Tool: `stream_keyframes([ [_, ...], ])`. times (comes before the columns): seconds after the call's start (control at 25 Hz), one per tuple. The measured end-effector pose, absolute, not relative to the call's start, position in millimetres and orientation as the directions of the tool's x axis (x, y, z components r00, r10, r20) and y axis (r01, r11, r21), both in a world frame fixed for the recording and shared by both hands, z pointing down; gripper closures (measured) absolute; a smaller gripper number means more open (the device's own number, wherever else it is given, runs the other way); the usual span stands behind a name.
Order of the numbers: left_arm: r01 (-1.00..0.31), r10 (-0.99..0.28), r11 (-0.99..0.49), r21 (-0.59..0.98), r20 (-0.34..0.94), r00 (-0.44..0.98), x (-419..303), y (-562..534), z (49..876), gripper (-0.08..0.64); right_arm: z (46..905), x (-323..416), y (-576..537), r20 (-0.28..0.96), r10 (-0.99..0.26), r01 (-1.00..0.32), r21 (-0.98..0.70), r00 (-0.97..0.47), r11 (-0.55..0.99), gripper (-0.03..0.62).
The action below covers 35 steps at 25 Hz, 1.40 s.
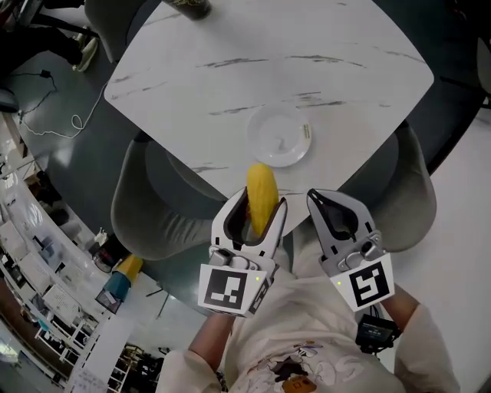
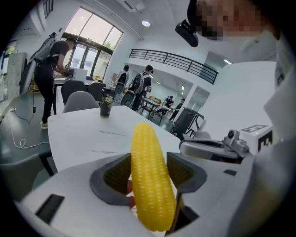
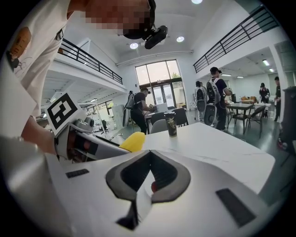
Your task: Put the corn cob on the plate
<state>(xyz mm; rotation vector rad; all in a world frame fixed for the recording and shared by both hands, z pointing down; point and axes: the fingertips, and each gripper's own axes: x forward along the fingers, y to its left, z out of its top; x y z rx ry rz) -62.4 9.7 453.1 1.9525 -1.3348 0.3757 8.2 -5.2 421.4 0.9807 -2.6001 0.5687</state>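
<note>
- The left gripper (image 1: 260, 203) grips the corn cob (image 1: 261, 192). Its 2 jaws press on the cob's sides at 3 and 9 o'clock in the left gripper view, where the left gripper (image 2: 150, 172) has the yellow cob (image 2: 149, 185) standing between its dark ribbed pads (image 2: 116, 172).
- About half of the cob sticks out past the jaw tips, pointing toward 12 o'clock in the head view. The rounded end shows against the near corner of the white marbled table (image 1: 230, 77).
- The plate (image 1: 265, 127), small, round and white, lies on the table just beyond the cob's tip at 12 o'clock, apart from it. The cob is not on the plate.
- The right gripper (image 1: 316, 198) hangs at 3 o'clock of the left one, just beside it, also near the table's near corner. In its own view the right gripper (image 3: 149, 158) has its 2 jaws drawn together with nothing between them.
- From the right gripper view the cob's tip (image 3: 132, 141) peeks out at 10 o'clock of the jaws.
- A dark cup (image 1: 188, 6) stands at the table's far edge, at 11 o'clock of the plate and well apart from it.
- 2 grey chairs flank the near corner: 1 chair (image 1: 149, 207) at 9 o'clock of the grippers, the other chair (image 1: 406, 199) at 3 o'clock.
</note>
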Motion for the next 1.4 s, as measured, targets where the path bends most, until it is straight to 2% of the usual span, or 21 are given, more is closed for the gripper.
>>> stream_keyframes([
  [0.44,-0.903,-0.660,-0.177,0.392,0.633,0.404,-61.2,-18.9,513.2,0.319,484.9,1.3,-32.0,0.438,-0.542,-0.680,-0.270,-0.717,0.681,0.588],
  [1.4,-0.927,-0.569,-0.107,0.359,0.743,0.353,-43.7,-72.4,601.3,0.319,555.5,9.6,-65.2,0.479,-0.538,-0.707,-0.307,-0.694,0.637,0.588],
])
